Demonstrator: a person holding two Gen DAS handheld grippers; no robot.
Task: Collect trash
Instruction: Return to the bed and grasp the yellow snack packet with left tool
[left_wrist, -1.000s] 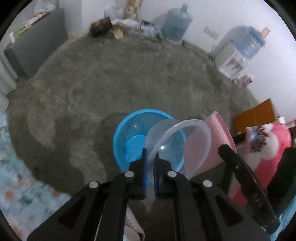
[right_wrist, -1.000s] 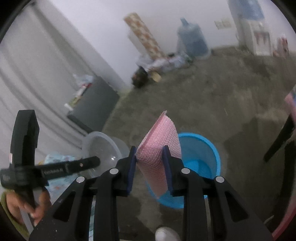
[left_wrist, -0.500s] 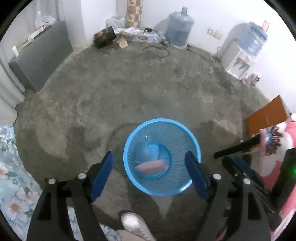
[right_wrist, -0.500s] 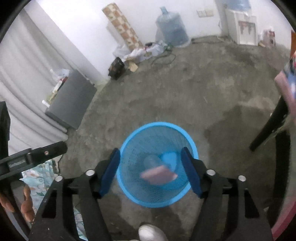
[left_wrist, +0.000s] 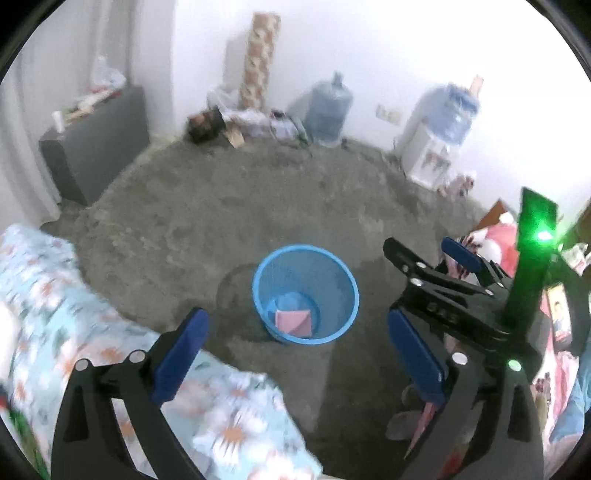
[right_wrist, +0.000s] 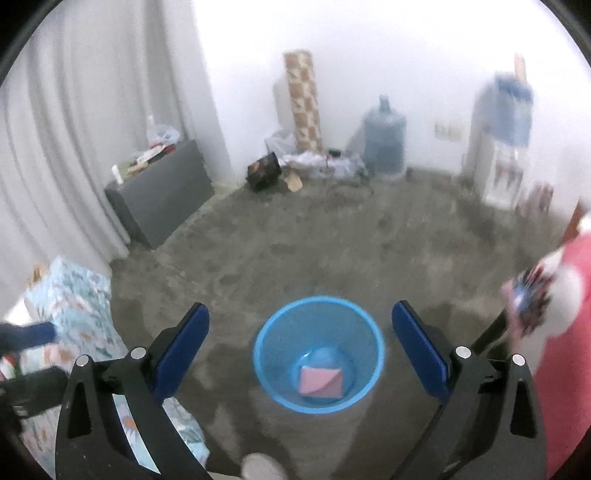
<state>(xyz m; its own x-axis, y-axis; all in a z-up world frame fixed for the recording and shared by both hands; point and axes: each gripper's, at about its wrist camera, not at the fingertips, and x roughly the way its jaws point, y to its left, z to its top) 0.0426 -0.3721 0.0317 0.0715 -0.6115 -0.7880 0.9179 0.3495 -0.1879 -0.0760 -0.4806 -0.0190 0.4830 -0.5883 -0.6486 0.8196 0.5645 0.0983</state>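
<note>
A blue mesh bin stands on the grey floor; it also shows in the right wrist view. A pink cloth lies at its bottom, also seen in the right wrist view, beside a clear plastic lid. My left gripper is open and empty, raised above and behind the bin. My right gripper is open and empty above the bin; it also shows from the side in the left wrist view.
A floral-covered bed lies at the left. A grey cabinet, a patterned roll, a water jug and a water dispenser stand along the far wall. A pink item is at the right.
Both grippers opened and dropped the clear lid and the pink cloth into the bin, then pulled up and back from it. The view now shows more of the room.
</note>
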